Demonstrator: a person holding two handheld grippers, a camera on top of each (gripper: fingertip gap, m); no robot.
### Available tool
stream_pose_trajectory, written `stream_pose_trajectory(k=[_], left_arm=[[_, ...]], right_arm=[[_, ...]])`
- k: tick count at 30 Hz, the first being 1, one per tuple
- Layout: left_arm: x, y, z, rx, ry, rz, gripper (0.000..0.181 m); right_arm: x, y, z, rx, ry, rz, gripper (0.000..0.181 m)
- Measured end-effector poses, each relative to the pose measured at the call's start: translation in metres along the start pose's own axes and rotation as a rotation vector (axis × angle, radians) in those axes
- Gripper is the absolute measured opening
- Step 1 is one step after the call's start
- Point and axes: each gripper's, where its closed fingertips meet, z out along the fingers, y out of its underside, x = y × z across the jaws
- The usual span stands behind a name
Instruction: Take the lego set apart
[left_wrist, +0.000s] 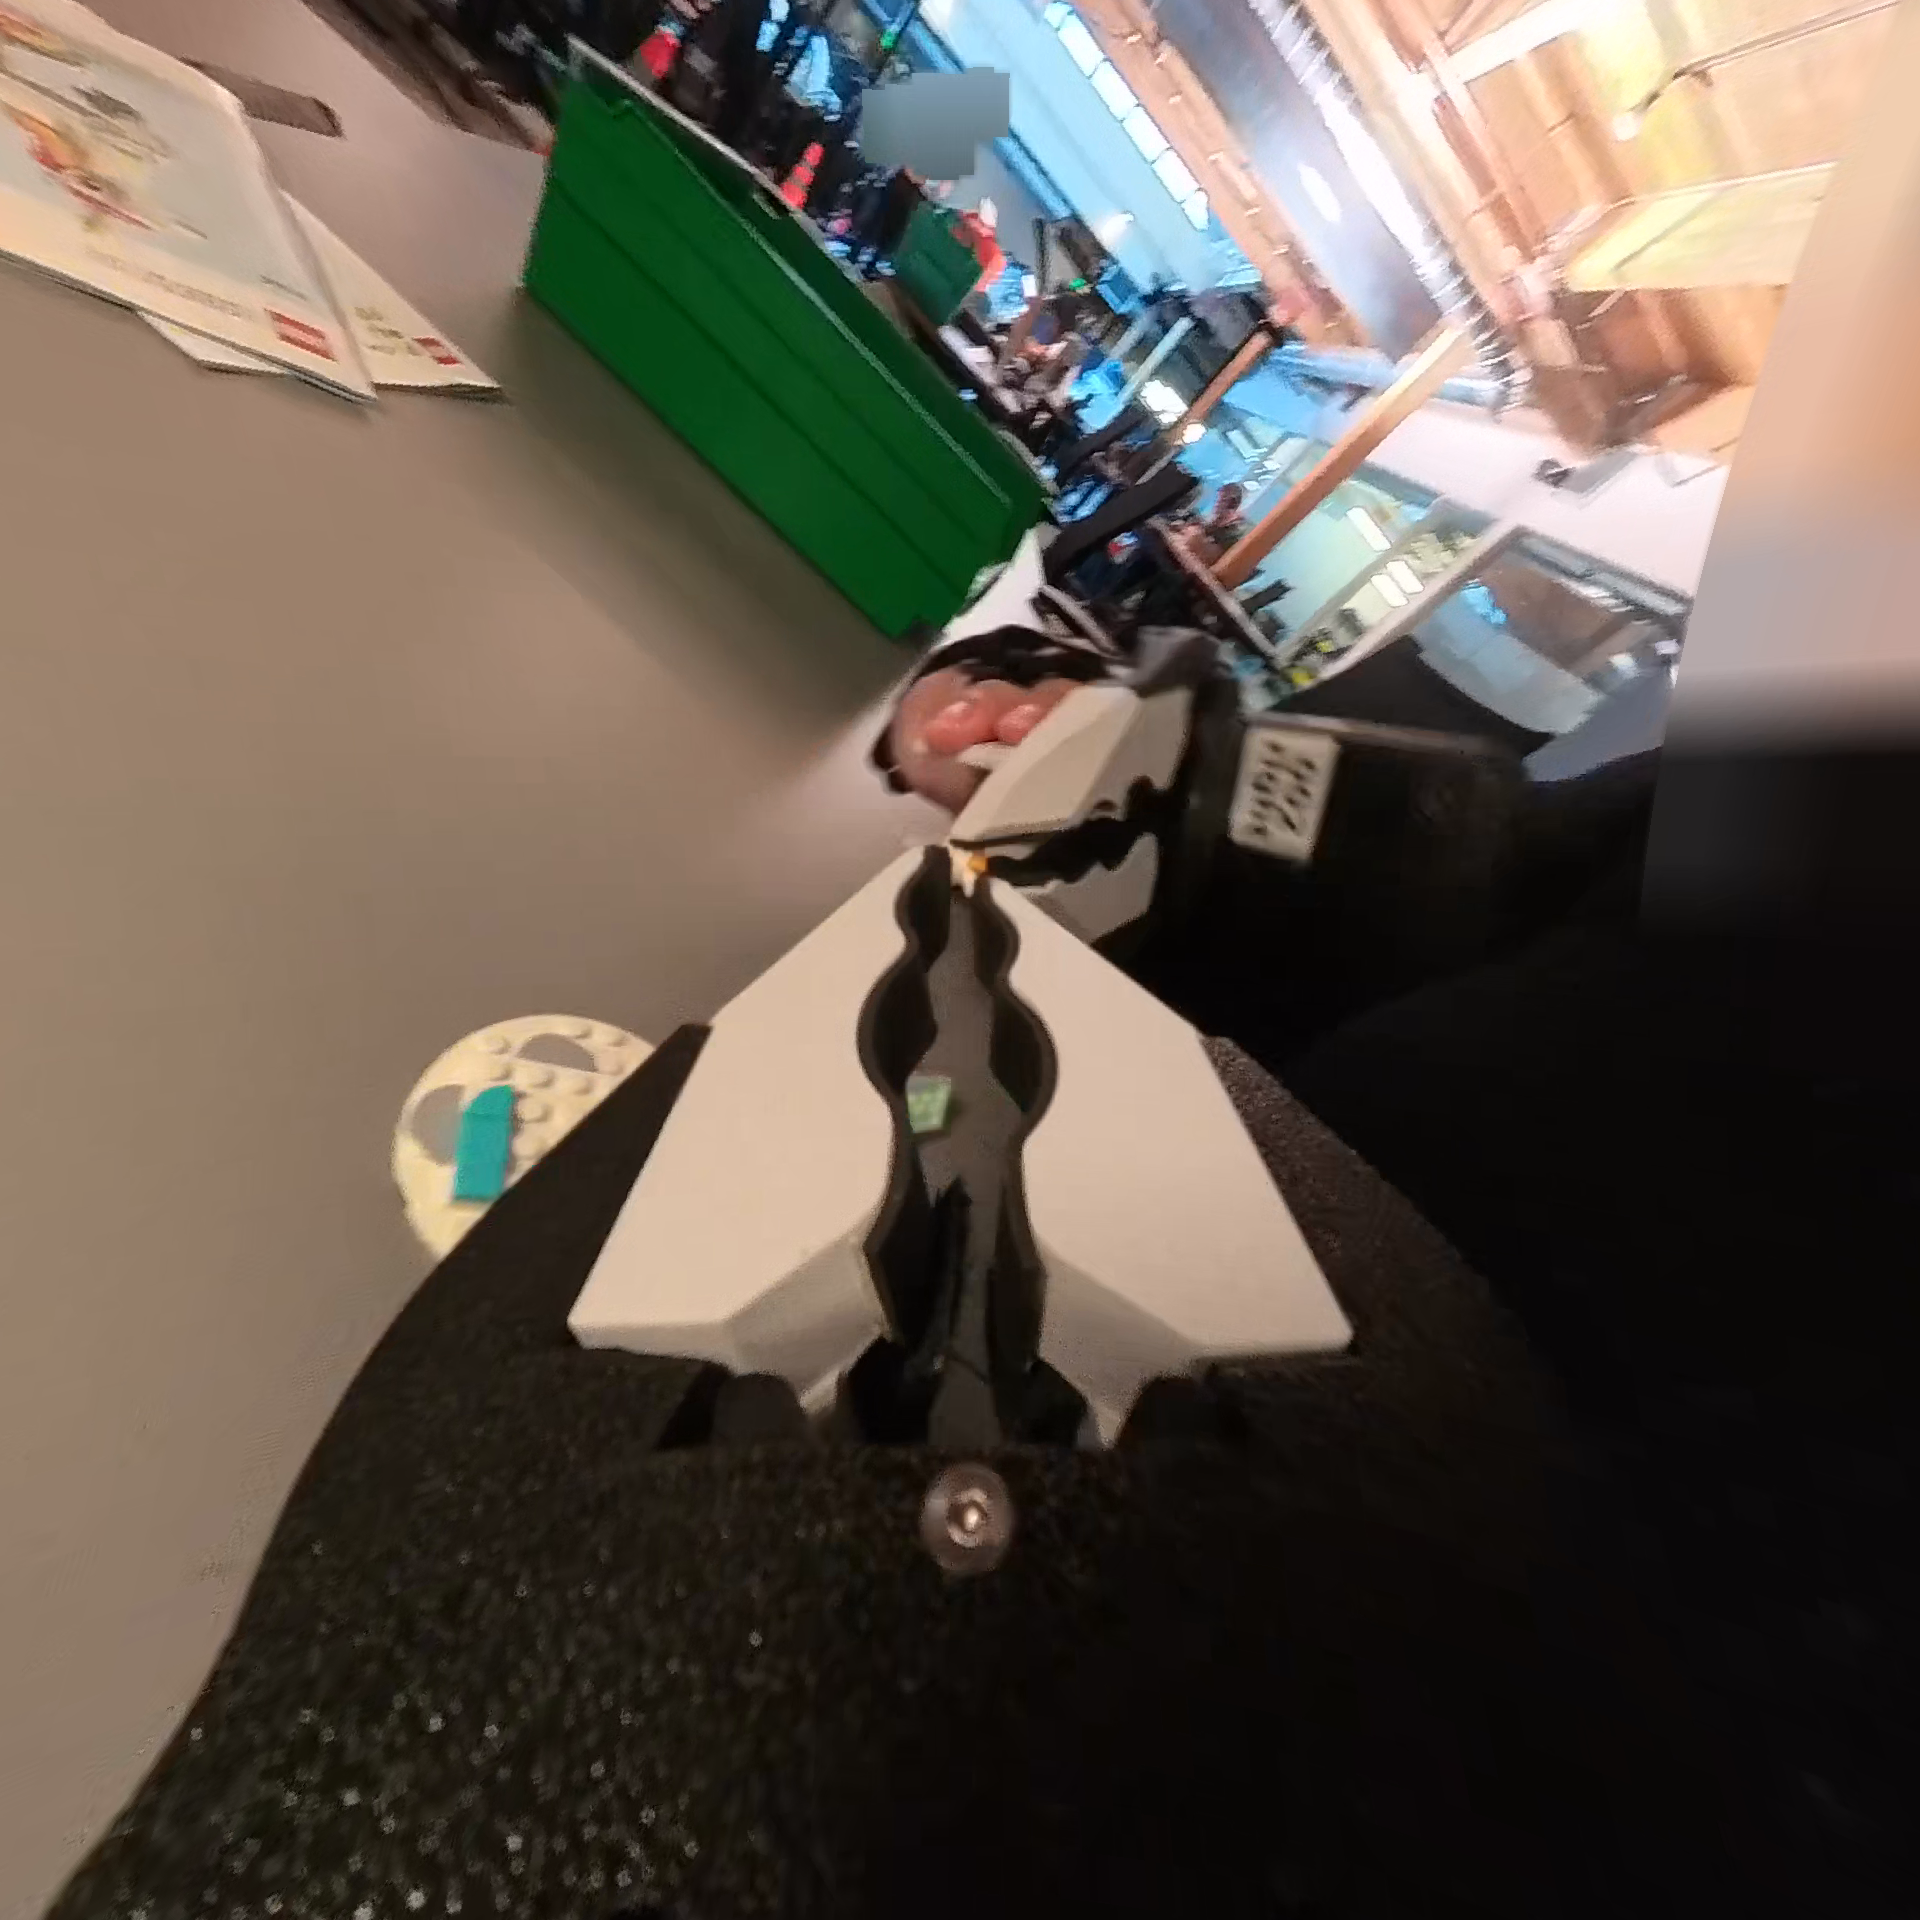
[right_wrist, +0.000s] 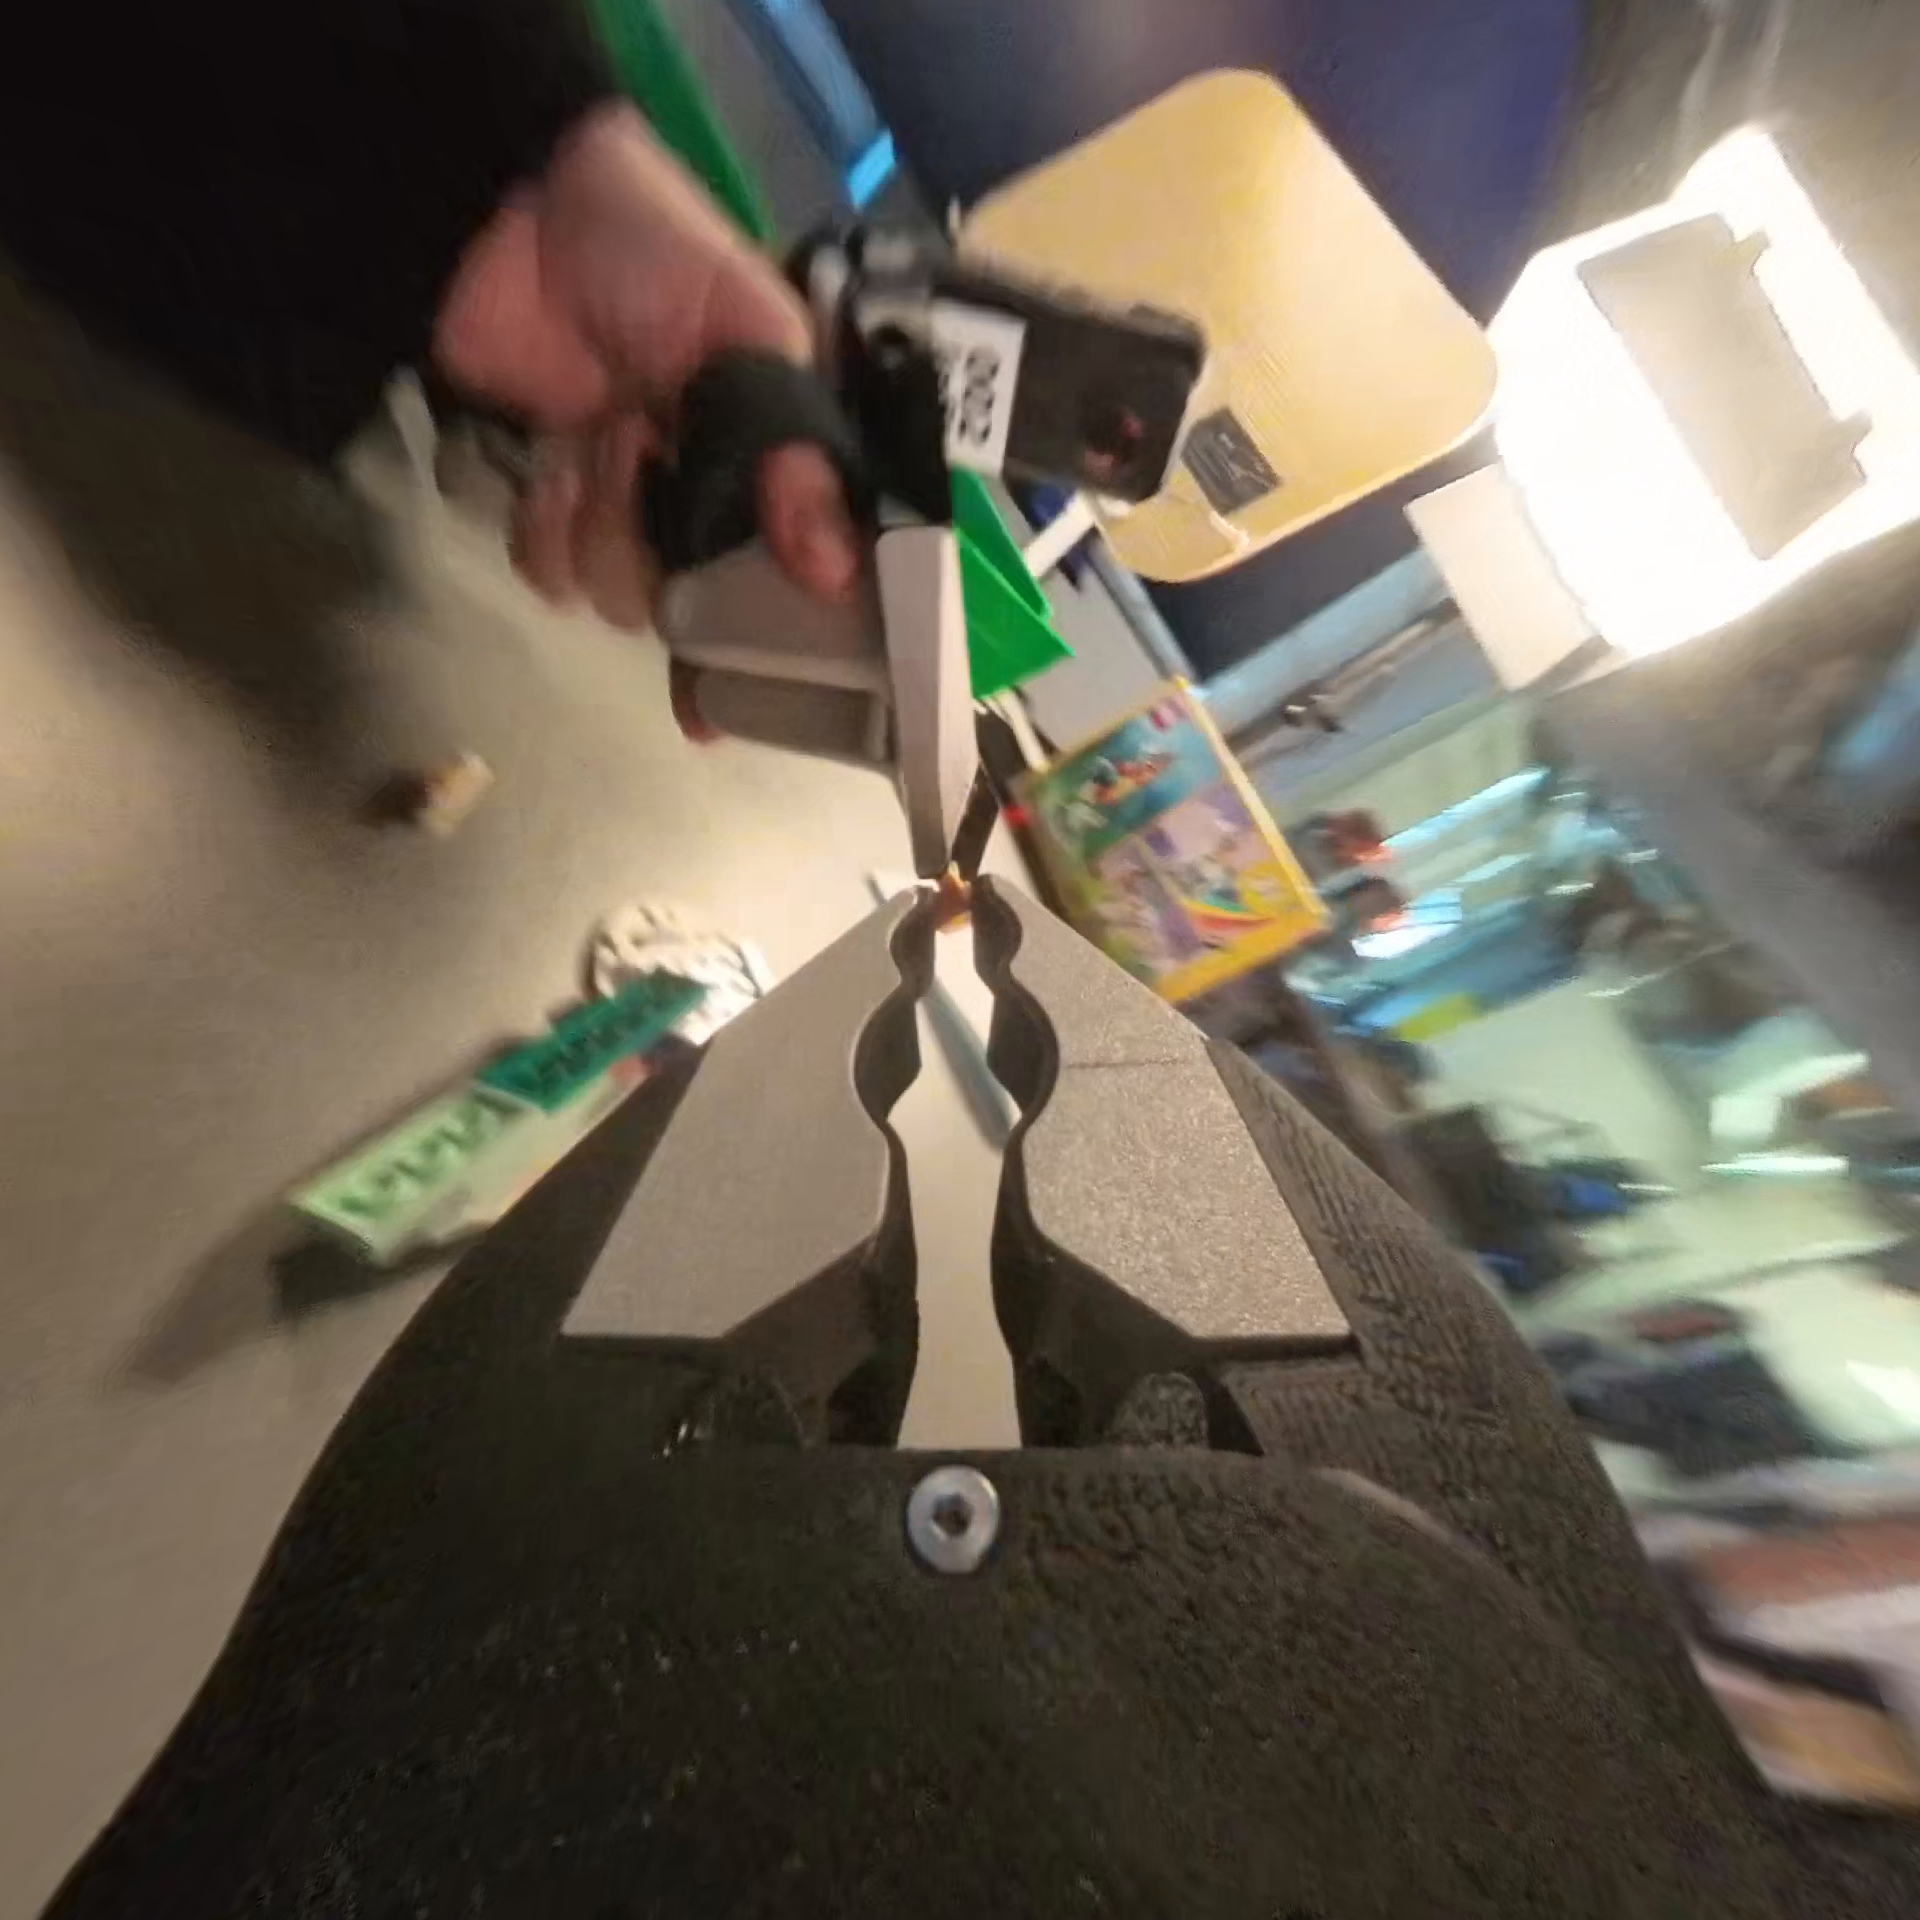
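**Left wrist view: two tools meeting tip to tip above the desk**

Grey desk (left_wrist: 312, 727) below, green bin (left_wrist: 748, 353) at the far edge. Round cream plate (left_wrist: 488, 1132) with teal piece (left_wrist: 483, 1143) lying beside the left tool (left_wrist: 961, 868), apart from it. Left tool pinched nearly closed, right tool (right_wrist: 948, 902) likewise, both gripping a tiny orange-and-white lego piece (right_wrist: 951, 906) lifted off the desk; opposed grips probably for pulling it apart.

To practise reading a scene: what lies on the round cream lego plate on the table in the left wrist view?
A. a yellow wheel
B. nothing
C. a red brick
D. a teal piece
D: a small teal piece lies on the round cream plate, beside the left tongs.
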Motion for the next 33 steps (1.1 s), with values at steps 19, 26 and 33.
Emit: stream_pose_trajectory(k=[19, 26, 33], left_arm=[[-0.012, 0.007, -0.005, 0.019, -0.067, 0.029, 0.003], [0.011, -0.065, -0.078, 0.167, -0.582, 0.502, 0.004], [-0.079, -0.07, -0.248, -0.108, -1.198, 0.21, 0.005]], right_arm=[[-0.007, -0.005, -0.014, 0.208, -0.332, 0.701, 0.0], [0.029, 0.037, -0.009, 0.03, 0.081, 0.449, 0.0], [0.037, 0.046, -0.01, -0.014, 0.167, 0.385, 0.0]])
